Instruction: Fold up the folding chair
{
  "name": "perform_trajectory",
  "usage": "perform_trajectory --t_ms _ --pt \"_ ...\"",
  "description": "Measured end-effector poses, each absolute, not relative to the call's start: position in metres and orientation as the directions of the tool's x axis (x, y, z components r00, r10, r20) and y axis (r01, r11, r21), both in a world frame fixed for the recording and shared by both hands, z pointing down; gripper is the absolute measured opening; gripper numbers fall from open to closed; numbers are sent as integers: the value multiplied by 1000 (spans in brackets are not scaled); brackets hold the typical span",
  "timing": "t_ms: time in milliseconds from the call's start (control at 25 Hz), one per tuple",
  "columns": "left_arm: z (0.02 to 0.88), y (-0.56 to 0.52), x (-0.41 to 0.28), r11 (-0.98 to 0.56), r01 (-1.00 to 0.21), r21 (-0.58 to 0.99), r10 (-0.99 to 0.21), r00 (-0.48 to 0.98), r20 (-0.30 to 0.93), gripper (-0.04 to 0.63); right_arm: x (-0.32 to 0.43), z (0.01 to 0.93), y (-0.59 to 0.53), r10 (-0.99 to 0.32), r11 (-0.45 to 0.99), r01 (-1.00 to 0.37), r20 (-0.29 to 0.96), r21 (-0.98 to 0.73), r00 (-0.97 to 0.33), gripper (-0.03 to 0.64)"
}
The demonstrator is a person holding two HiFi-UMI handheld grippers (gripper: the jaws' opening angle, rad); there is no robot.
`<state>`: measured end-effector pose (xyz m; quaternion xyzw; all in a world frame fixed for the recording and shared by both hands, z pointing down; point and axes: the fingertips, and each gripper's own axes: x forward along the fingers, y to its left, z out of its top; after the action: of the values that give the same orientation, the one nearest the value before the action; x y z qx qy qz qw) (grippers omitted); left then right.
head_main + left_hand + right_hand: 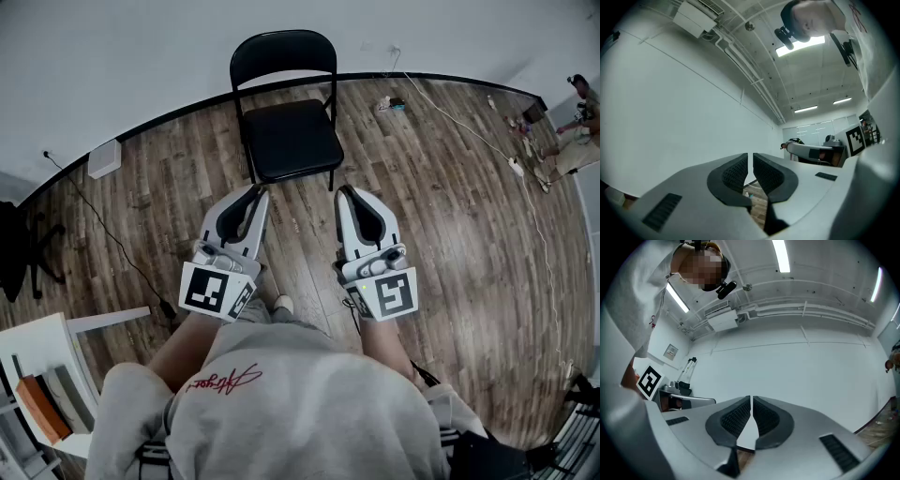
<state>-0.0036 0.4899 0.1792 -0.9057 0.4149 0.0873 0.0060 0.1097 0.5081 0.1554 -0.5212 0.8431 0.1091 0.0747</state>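
The black folding chair (291,136) stands unfolded on the wooden floor, its back toward the white wall. Both grippers hover side by side just in front of its seat, without touching it. My left gripper (257,191) is shut with nothing between its pads, off the seat's front left corner. My right gripper (344,190) is shut and empty too, off the front right corner. In the left gripper view the left gripper (750,157) shows only a thin slit between its jaws and faces the white wall. In the right gripper view the right gripper (751,400) has its tips touching.
A white shelf (42,345) with books stands at the lower left. A black cable (112,239) runs across the floor on the left, and a white cord (469,122) lies on the right. A person (577,131) is at the far right. A dark stand (19,253) sits at the left edge.
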Motion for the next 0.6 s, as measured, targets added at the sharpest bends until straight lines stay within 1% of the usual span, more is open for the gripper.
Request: perform_trajectory --t_ms 360,600 --pt "178 519 -23 -664 -745 63 -744 650 -157 48 96 163 540 -884 408 -909 -212 89 -417 29" --pt "182 519 -34 -649 -757 75 -759 635 -144 49 95 158 544 -871 426 -905 -275 -11 -407 31"
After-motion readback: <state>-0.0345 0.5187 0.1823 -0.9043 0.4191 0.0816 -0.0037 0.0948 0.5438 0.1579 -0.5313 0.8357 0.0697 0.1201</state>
